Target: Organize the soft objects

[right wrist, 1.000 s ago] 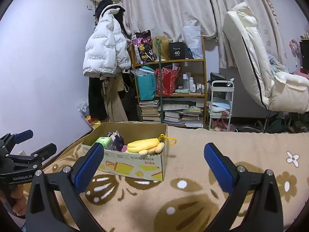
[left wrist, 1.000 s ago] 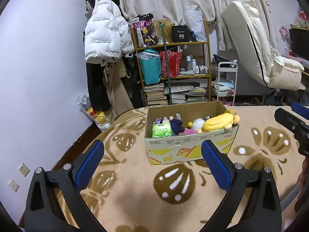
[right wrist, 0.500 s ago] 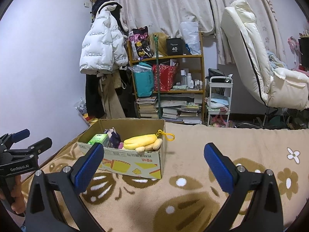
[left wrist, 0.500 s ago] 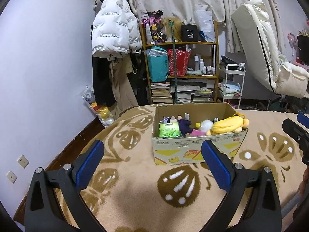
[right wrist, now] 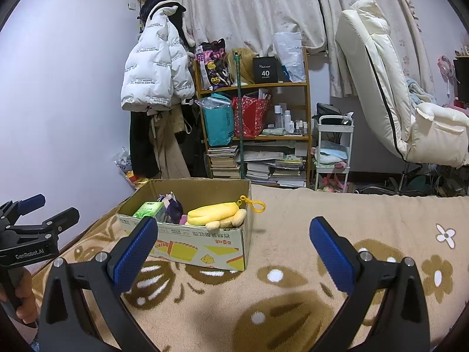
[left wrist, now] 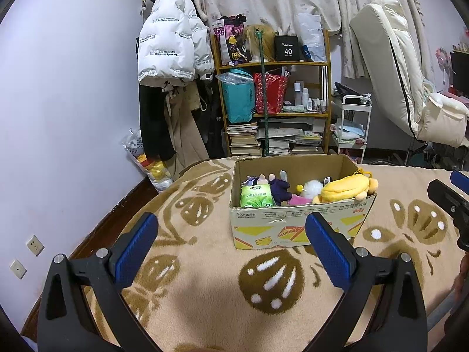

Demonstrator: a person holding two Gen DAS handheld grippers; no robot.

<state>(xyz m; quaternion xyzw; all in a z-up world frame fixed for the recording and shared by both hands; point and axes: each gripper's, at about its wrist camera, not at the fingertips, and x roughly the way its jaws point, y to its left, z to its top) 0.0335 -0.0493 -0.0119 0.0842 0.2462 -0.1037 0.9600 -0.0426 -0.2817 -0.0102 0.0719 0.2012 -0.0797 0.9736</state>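
A cardboard box point(left wrist: 299, 228) stands on the beige patterned blanket point(left wrist: 205, 293). It holds a yellow plush point(left wrist: 346, 188), a green tissue pack point(left wrist: 256, 196), a purple doll point(left wrist: 277, 188) and a white fluffy toy point(left wrist: 313, 186). The box also shows in the right wrist view point(right wrist: 202, 249), with the yellow plush point(right wrist: 214, 214) at its near rim. My left gripper point(left wrist: 231, 249) is open and empty, in front of the box. My right gripper point(right wrist: 234, 252) is open and empty, to the right of the box.
A wooden shelf point(left wrist: 272, 102) with bags, bottles and books stands behind the bed. A white puffer jacket point(left wrist: 173, 50) hangs at left. A cream recliner chair point(right wrist: 395, 94) and a small white cart point(right wrist: 334, 152) stand at right. The blanket's left edge drops to the floor point(left wrist: 111, 220).
Both grippers have drawn back and risen a little; the box looks slightly farther off. Both stay open and empty. Nothing in the box has moved.
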